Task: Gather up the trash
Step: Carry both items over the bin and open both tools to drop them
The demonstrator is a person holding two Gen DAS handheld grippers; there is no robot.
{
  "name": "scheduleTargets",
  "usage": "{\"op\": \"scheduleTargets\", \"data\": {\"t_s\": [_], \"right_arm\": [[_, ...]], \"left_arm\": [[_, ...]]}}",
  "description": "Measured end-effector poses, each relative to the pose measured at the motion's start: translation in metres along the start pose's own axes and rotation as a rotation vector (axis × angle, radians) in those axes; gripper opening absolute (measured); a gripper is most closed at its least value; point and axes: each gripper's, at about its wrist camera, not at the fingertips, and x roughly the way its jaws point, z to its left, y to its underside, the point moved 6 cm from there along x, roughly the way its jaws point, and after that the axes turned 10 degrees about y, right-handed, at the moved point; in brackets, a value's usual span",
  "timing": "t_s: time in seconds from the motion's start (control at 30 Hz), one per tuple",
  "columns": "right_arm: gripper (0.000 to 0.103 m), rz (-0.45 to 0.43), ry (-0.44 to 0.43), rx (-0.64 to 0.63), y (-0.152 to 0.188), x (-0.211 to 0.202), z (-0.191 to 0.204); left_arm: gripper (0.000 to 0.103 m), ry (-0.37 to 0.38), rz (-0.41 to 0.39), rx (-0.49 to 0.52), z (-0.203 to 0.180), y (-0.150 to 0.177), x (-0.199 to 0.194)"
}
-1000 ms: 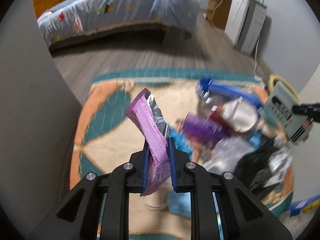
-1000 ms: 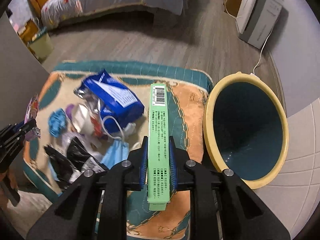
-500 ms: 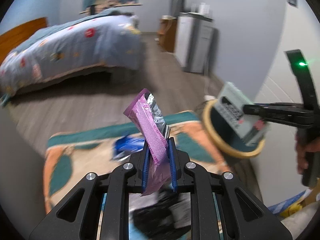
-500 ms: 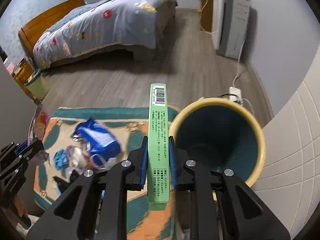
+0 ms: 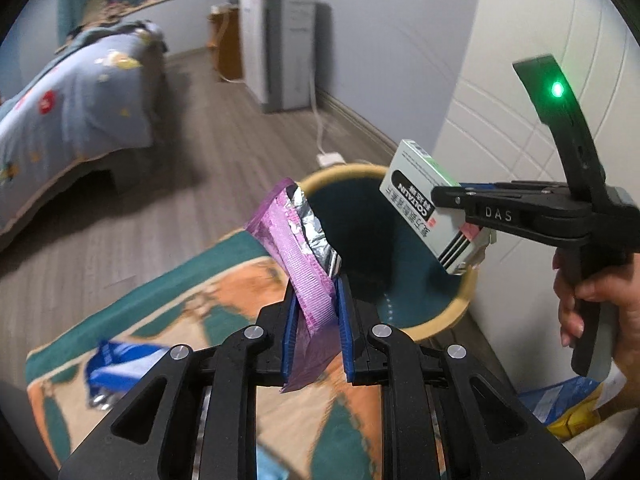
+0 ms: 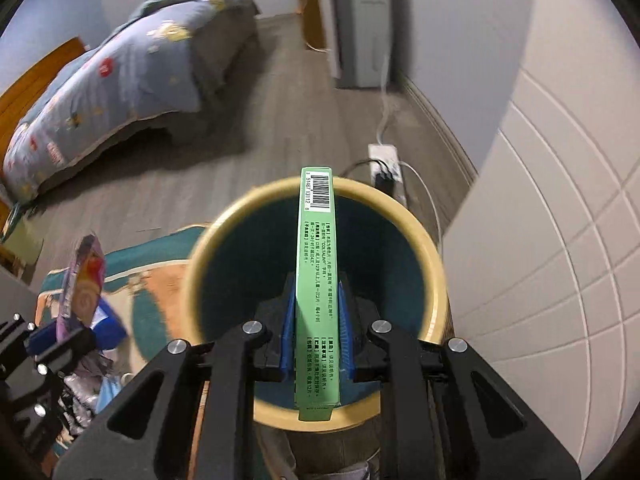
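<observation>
While I hover at the bin (image 6: 434, 280):
box (image 6: 317, 280): stiff, light, right gripper (image 6: 316, 332) clamps its flat faces
wrapper (image 5: 298, 256): limp, crinkly, left gripper (image 5: 316, 328) pinches its low end

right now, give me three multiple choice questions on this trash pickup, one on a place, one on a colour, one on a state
1. Where is the green box held by the right tool?
A. Over the open bin
B. On the bed
C. Flat on the rug

2. What colour is the wrapper in the left tool?
A. Yellow
B. Purple with a silver lining
C. Black

3. What state is the left tool in?
A. Wide open and empty
B. Shut on the wrapper
C. Lying on the floor

Answers:
1. A, since the right wrist view shows the box above the bin's teal inside, within its yellow rim.
2. B, since the left wrist view shows a purple outside and silver foil at the torn top.
3. B, since both blue pads press on the wrapper, which stands up between them.
</observation>
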Motion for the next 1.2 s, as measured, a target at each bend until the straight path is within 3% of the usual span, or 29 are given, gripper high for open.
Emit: {"op": "scheduleTargets", "data": {"t_s": [0.3, 0.5, 0.53, 0.57, 0.63, 0.7, 0.77, 0.87, 1.2], "right_arm": [[0.018, 0.088, -0.006, 0.033, 0.017, 0.031, -0.014], [0.02, 0.082, -0.01, 0.022, 0.017, 0.031, -0.01], [0.023, 0.078, -0.01, 0.022, 0.016, 0.031, -0.011], [0.037, 0.073, -0.006, 0.023, 0.014, 0.031, -0.01], [0.057, 0.054, 0.006, 0.037, 0.012, 0.029, -0.012], [0.062, 0.038, 0.011, 0.05, 0.01, 0.025, -0.013], [0.079, 0.03, 0.021, 0.053, 0.01, 0.024, -0.014], [0.094, 0.014, 0.039, 0.052, 0.009, 0.019, -0.014], [0.097, -0.011, 0.06, 0.047, 0.002, -0.001, -0.005]], "left_arm": [[0.02, 0.038, 0.098, 0.034, -0.012, 0.006, 0.07], [0.036, 0.023, 0.087, 0.034, -0.009, 0.002, 0.079], [0.048, 0.021, 0.079, 0.029, -0.007, 0.001, 0.078], [0.058, 0.018, 0.065, 0.024, -0.006, 0.0, 0.075], [0.065, 0.013, 0.04, 0.025, -0.004, -0.003, 0.071], [0.077, -0.005, 0.024, 0.021, -0.003, -0.003, 0.065], [0.088, -0.011, 0.0, 0.01, 0.0, -0.003, 0.057], [0.094, -0.046, -0.037, -0.006, 0.007, -0.003, 0.042], [0.096, -0.142, -0.111, -0.029, 0.032, -0.008, -0.014]]}}
